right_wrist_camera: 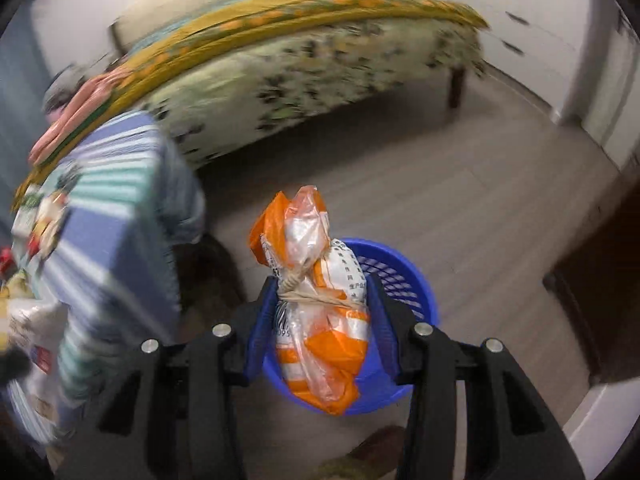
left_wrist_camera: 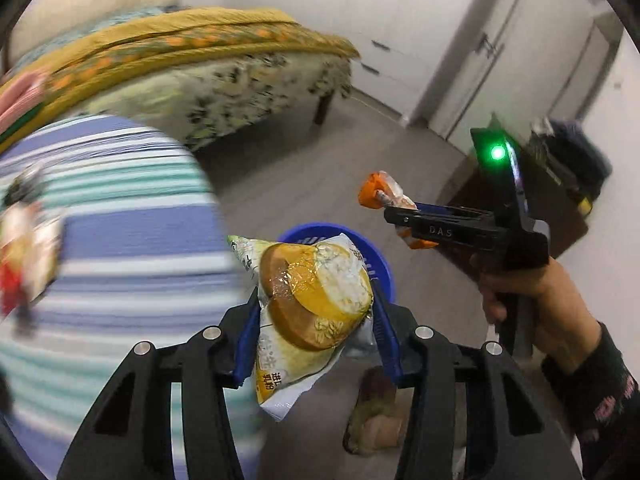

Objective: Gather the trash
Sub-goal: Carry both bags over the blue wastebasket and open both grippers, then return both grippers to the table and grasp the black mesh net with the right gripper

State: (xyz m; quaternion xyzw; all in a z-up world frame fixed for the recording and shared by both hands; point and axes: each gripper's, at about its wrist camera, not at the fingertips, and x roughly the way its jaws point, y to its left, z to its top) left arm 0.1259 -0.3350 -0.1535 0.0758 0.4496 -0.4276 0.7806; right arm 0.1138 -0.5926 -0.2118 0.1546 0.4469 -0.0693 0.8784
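Right gripper [right_wrist_camera: 320, 312], clamped on the tied orange-and-white bag [right_wrist_camera: 316, 300], hangs directly above the blue mesh basket [right_wrist_camera: 404, 280]; left gripper [left_wrist_camera: 316, 316], clamping the yellow snack wrapper [left_wrist_camera: 308, 308], sits nearer its rim.

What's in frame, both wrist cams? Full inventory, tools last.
yellow snack wrapper: 1, yellow and white, gripped by the left tool
orange plastic bag: 1, orange and clear, tied with string, gripped by the right tool
blue basket: 1, blue mesh, on the floor beneath both tools
bed: 1, yellow cover, floral skirt, behind
striped cloth: 1, blue, green and white, at left
white cabinets: at the back wall
left tool: 1, black, blue pads
right tool: 1, black, blue pads
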